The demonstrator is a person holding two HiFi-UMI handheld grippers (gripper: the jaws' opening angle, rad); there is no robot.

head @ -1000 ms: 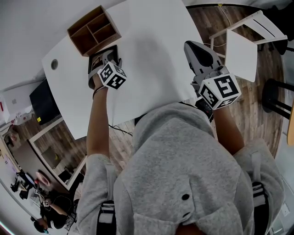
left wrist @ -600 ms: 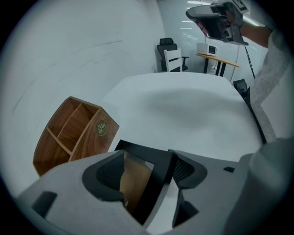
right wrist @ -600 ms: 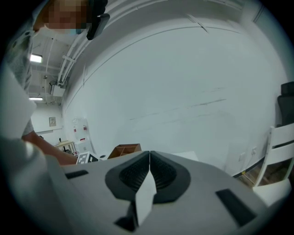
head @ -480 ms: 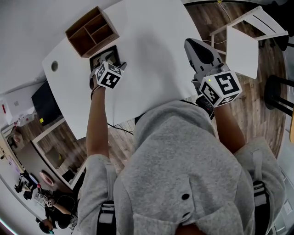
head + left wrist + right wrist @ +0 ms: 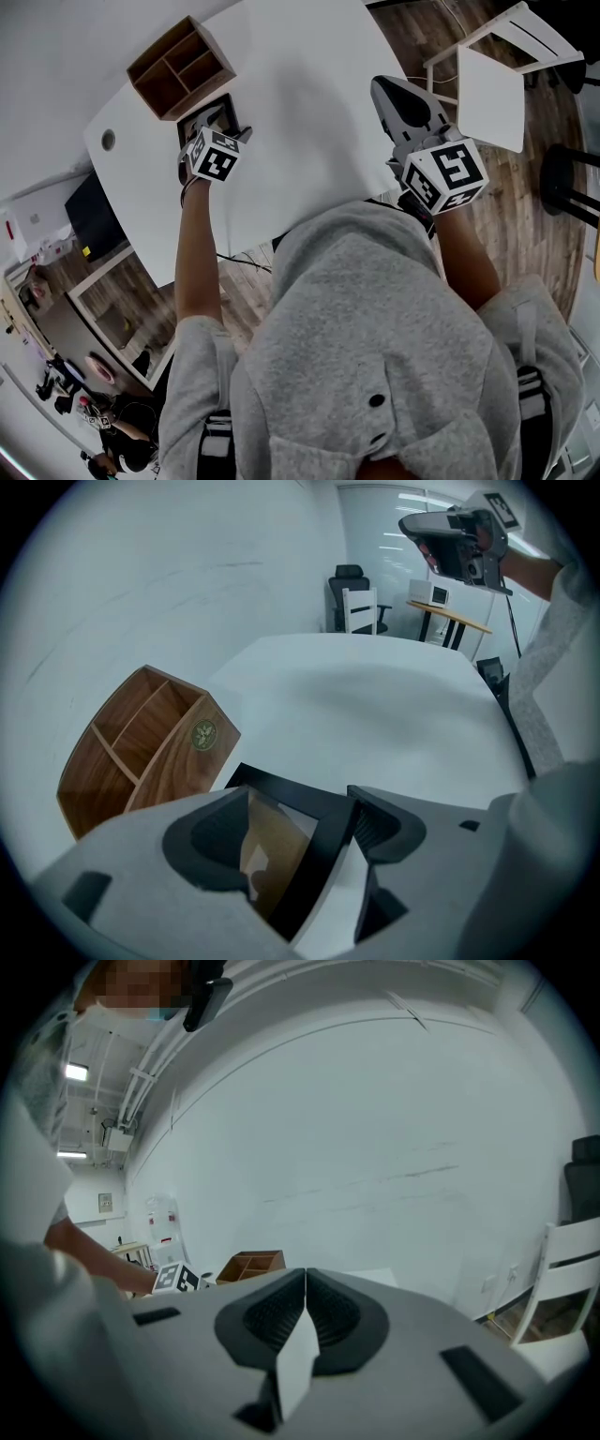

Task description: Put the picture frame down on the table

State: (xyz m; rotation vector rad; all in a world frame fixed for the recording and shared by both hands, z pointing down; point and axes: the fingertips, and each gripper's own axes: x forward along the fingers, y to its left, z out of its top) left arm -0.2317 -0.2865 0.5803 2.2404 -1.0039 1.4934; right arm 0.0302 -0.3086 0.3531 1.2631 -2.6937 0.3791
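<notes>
- Your left gripper [image 5: 305, 806] points steeply down over the frame [image 5: 291, 789]. Its jaws have just been opening and now stand wide. The frame's dark edge sits between them, and no pad seems to press on it.
- The frame is down on the table [image 5: 375, 705], just beside the wooden box [image 5: 141, 742], in the table's left part.
- Your right gripper [image 5: 305, 1309] has its jaws together on nothing. It is held about level above the table's right side, well apart from the frame.
- The step in hand looks like the release, and the task seems all but done. Leave the jaws wide and draw the gripper back along the line it points. That way neither pad should catch the edge and drag or tip the frame.
- The gripper covers part of the frame, so I cannot tell whether it lies fully flat. Check this once you are clear.
- The box is close on the frame's left, so avoid swinging that way.
- Bare table lies open to the right of the frame.
- A chair [image 5: 492, 94] stands off the table's right side, clear of both grippers.
</notes>
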